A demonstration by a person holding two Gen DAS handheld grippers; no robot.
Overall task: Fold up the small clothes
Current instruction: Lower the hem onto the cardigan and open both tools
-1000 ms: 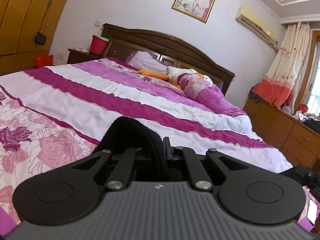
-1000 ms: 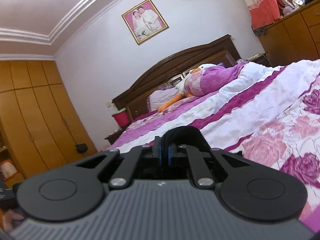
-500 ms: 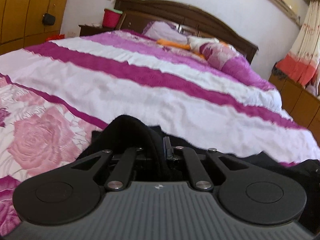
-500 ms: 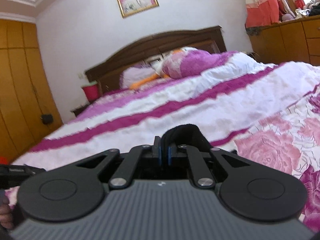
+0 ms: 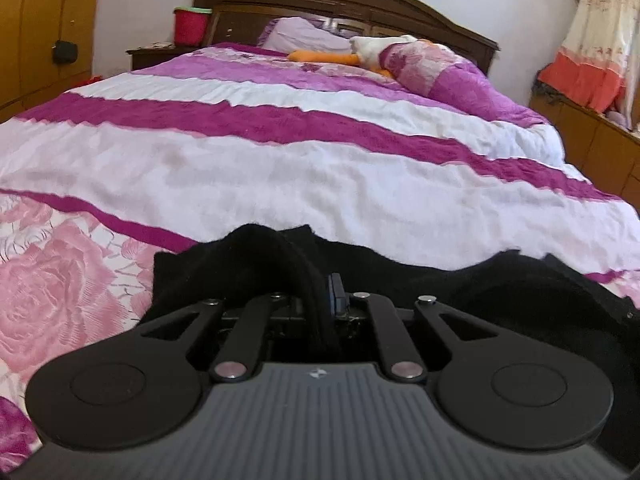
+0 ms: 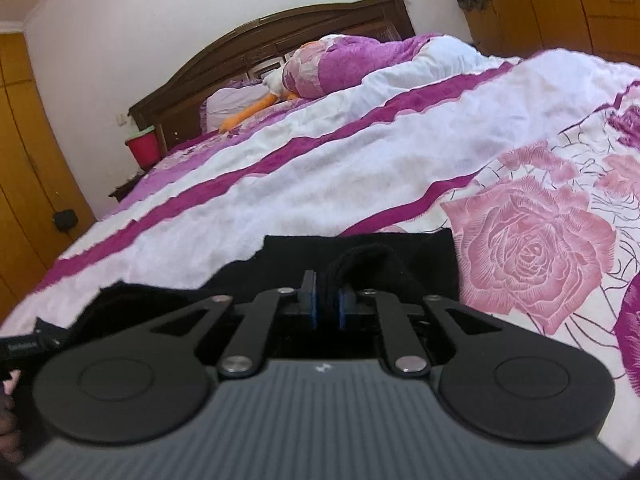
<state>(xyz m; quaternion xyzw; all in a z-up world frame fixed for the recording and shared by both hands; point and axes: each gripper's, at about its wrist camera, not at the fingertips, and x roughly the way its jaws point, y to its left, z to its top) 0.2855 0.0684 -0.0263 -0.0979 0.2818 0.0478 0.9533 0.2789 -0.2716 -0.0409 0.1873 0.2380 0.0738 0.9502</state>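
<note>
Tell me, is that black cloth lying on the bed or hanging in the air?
Lying on the bed. The black cloth spreads flat across the flowered bedspread, only its pinched corners raised.

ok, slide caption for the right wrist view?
Right gripper, jaws opening, with a fold of the black garment between its pads, lying on the floral bedspread.

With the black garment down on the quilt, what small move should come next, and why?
Probably let go fully and draw both back. The black garment already lies on the quilt, and the jaws of the left hand-held gripper and right hand-held gripper are opening with a fold of cloth between them.
</note>
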